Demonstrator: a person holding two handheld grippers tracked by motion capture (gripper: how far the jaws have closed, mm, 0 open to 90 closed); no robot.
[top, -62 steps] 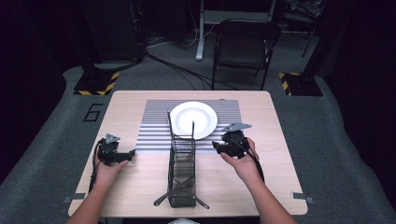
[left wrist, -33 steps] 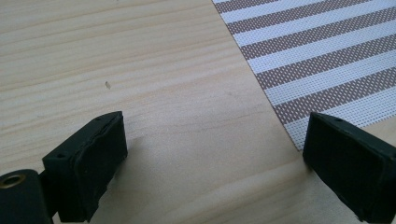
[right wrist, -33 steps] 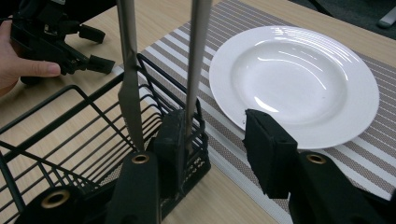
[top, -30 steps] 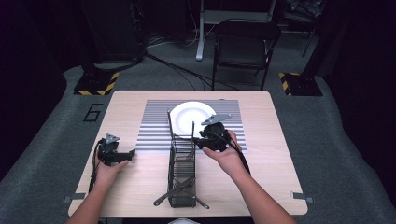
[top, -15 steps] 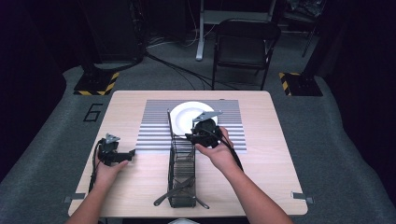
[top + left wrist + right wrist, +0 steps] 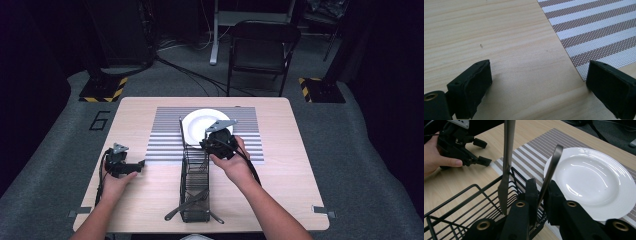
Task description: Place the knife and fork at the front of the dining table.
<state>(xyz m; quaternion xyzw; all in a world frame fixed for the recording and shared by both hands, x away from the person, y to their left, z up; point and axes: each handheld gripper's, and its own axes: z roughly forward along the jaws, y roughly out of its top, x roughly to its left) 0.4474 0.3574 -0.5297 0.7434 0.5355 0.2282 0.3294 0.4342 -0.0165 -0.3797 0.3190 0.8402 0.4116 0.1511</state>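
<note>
Colours and patterns:
- Table [image 6: 295,150]: pale wood, fine straight grain.
- Placemat [image 6: 250,135]: woven, even brown and white stripes (dotted weave in the left gripper view).
- Plate [image 6: 596,187]: glossy plain white, faint ribbed rings at the rim.
- Wire rack [image 6: 195,185]: black.
- Two utensil handles [image 6: 550,170]: bare silver metal.
- Both grippers, left gripper [image 6: 131,166], right gripper [image 6: 541,200]: matt black, brass-coloured rivets.
- Floor [image 6: 360,165]: grey carpet.

We look down from above onto the table [image 6: 280,165]; each gripper view sits close; both share the striped mat [image 6: 596,30].
</note>
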